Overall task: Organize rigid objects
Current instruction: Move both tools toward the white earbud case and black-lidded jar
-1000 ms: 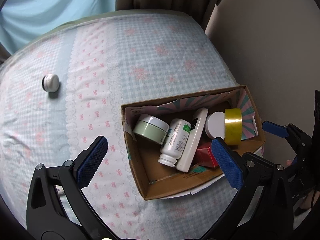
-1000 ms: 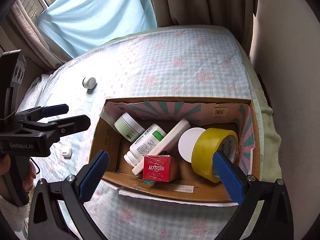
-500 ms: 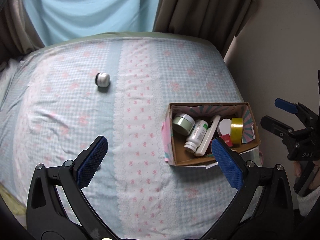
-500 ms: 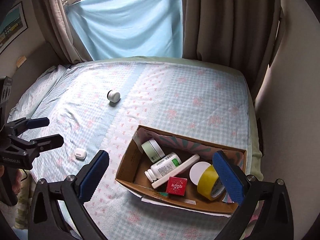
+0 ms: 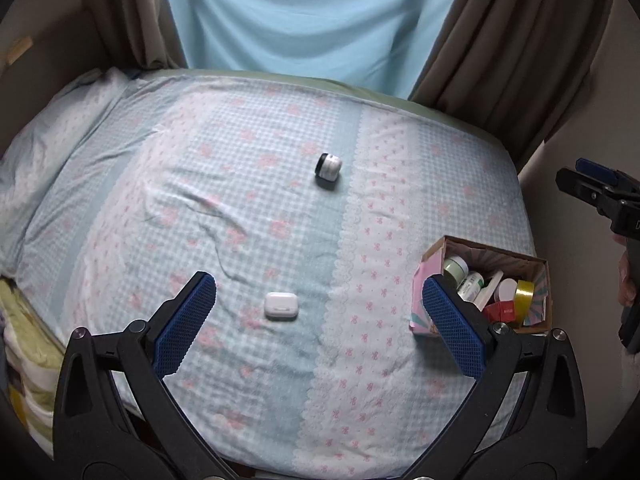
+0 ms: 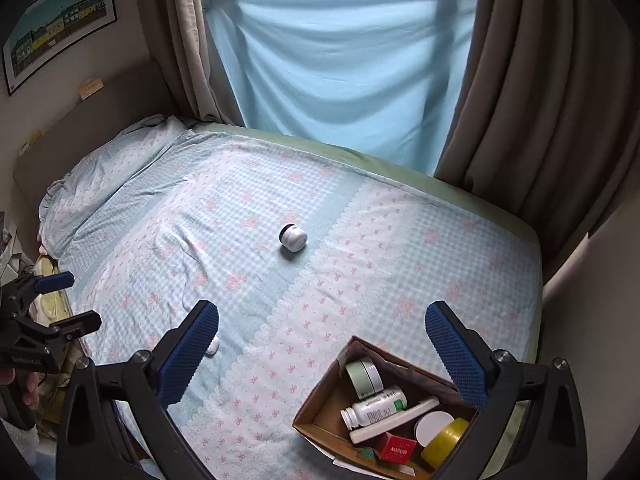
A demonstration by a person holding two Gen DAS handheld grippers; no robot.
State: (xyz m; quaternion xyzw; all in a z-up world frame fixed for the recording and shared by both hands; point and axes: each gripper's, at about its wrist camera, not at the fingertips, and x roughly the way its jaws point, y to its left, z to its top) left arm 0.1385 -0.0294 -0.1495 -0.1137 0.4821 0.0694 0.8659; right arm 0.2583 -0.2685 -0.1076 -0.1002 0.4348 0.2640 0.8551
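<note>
Held high above a bed [image 5: 240, 184] spread with a blue-and-pink gingham sheet: left gripper [image 5: 320, 322] and right gripper [image 6: 322, 354], blue-padded jaws spread wide, gripping nothing. Nearest on the bed, a white rounded earbud case [image 5: 281, 306] and, at its right edge, a brown cardboard box [image 6: 320, 412] packed with jars, a white pill bottle [image 6: 376, 405] and yellow tape roll [image 6: 445, 442]. Farther, mid-bed, a small white jar with black band [image 5: 329, 165] on its side.

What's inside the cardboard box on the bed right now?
The cardboard box holds a green-lidded jar, a white pill bottle, a flat white case, a white round lid, yellow tape and a red box. Anything beneath them is covered.
</note>
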